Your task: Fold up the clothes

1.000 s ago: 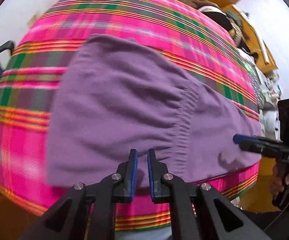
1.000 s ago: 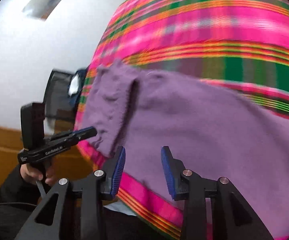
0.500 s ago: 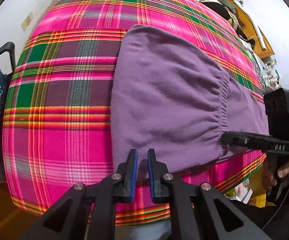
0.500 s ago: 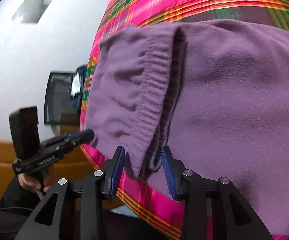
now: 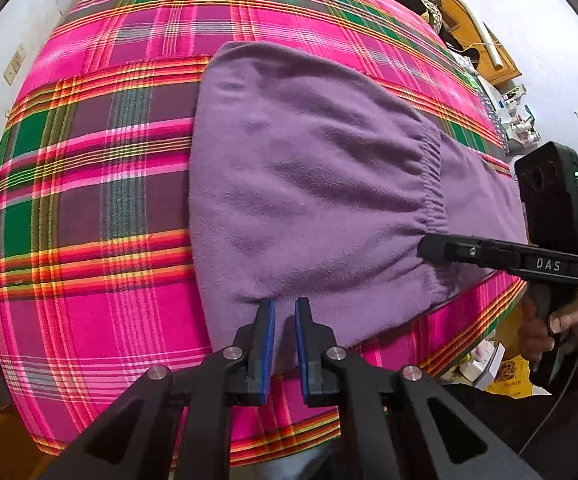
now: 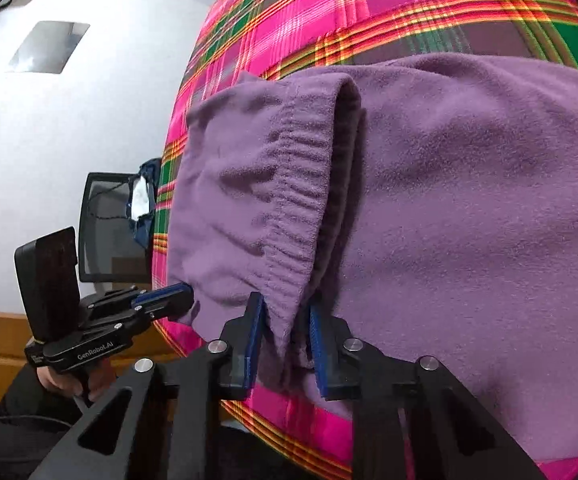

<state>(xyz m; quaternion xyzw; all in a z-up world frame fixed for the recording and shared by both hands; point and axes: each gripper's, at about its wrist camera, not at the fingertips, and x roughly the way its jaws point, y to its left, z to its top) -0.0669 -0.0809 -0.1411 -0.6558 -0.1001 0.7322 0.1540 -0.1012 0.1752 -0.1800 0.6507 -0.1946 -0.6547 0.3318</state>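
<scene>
Closing right tongs around purple fleece garment's waistband.

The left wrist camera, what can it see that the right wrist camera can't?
Only the left wrist view shows the cluttered wooden shelf and a stickered wall. Only the right wrist view shows the dark open mouth of the gathered waistband and a black screen. Both show the purple fleece garment on the pink plaid blanket, with the left gripper and closing right gripper at its near edge.
</scene>
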